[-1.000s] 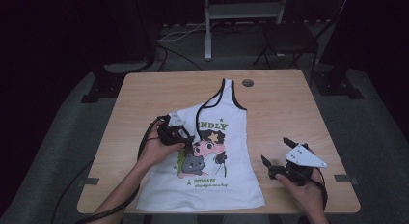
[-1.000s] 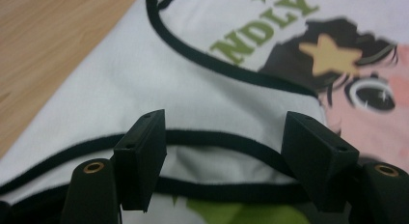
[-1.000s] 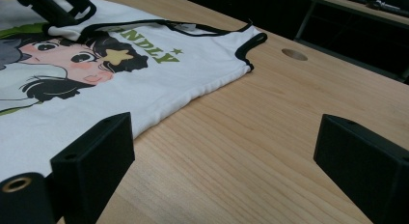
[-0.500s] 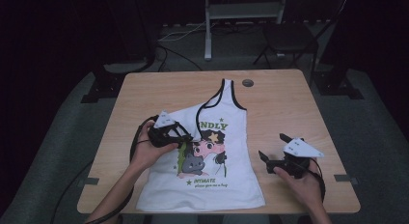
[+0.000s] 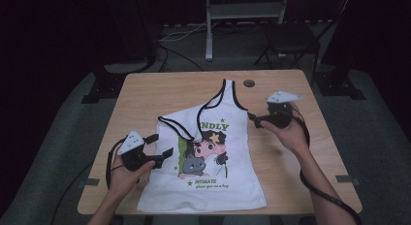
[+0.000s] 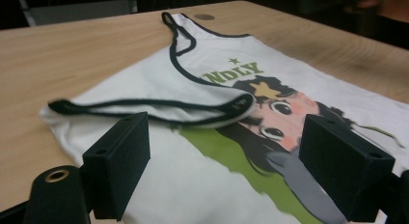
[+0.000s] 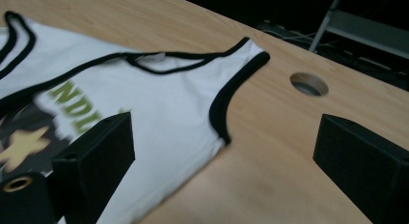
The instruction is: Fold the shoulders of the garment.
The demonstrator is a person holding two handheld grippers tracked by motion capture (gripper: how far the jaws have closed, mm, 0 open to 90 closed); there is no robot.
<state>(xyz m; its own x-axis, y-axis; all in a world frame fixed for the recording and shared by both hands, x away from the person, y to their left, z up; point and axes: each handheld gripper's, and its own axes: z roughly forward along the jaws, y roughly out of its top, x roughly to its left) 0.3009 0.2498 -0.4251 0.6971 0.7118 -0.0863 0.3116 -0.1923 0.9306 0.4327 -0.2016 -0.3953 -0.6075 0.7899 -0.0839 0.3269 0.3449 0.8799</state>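
A white tank top (image 5: 220, 186) with black trim and a cartoon print lies flat on the wooden table (image 5: 160, 91). Its left strap (image 5: 180, 129) is folded over onto the chest (image 6: 144, 105). My left gripper (image 5: 160, 145) hovers at the shirt's left edge, just short of that fold. Its jaws (image 6: 226, 137) have just been opening and stand wide with nothing between them. My right gripper (image 5: 253, 119) is at the shirt's right side near the armhole. It is open (image 7: 226, 137) and empty, facing the right shoulder strap (image 7: 226, 55).
A round cable hole (image 5: 249, 83) sits in the table beyond the shirt's neck (image 7: 308, 83). Bare wood runs along both sides of the shirt. A folding chair (image 5: 291, 36) and a metal stand (image 5: 209, 26) are on the dark floor behind the table.
My left gripper has drawn back off the shirt toward the near left, leaving the strap folded on the chest. My right gripper has moved from the hem side up to the armhole.
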